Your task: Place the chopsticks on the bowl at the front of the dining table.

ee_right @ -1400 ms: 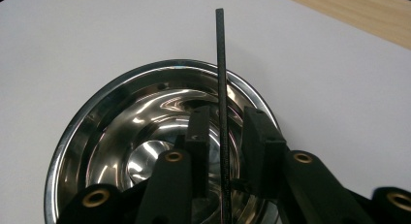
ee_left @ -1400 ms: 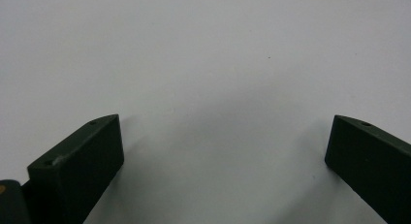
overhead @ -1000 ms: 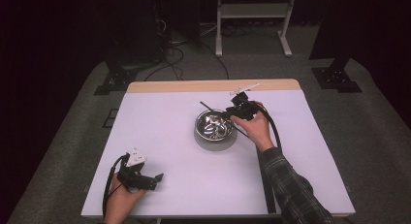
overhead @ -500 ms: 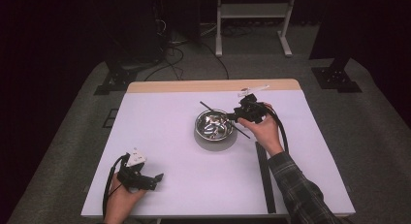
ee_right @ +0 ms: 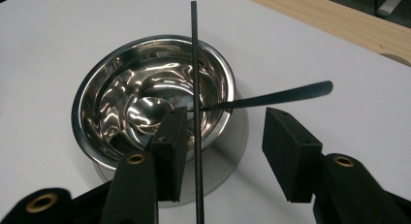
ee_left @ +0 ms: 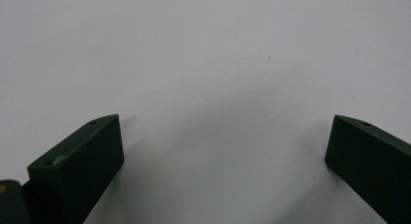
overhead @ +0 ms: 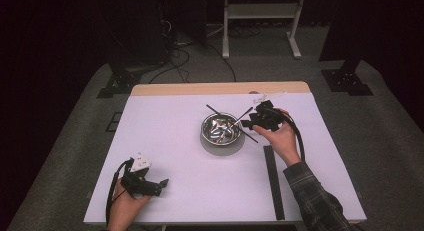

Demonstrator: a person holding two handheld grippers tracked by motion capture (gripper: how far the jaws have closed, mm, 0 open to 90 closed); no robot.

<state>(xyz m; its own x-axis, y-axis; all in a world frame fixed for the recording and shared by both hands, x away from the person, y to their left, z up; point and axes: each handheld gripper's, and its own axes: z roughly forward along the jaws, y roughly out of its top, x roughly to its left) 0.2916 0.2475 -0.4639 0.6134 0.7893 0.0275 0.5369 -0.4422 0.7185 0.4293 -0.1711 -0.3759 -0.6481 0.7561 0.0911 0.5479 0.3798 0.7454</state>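
Light falls from overhead onto the white tabletop [overhead: 165, 141], bright against a dim, almost black room. The steel bowl [ee_right: 145, 103] throws wavy glare off its inside, sharp in the right gripper view. Soft grey shadows pool between the near claw tips, whose edges blur slightly.

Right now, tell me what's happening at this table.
A person works at a white table with a gripper in each hand. The right gripper sits at the steel bowl, its jaws just opening; a thin black stick that lies across the bowl's rim passes between them, and the pads do not press on it. A dark-handled spoon rests in the bowl. The left gripper rests near the front edge, jaws open over bare table. A black strip lies on the table by the right forearm.
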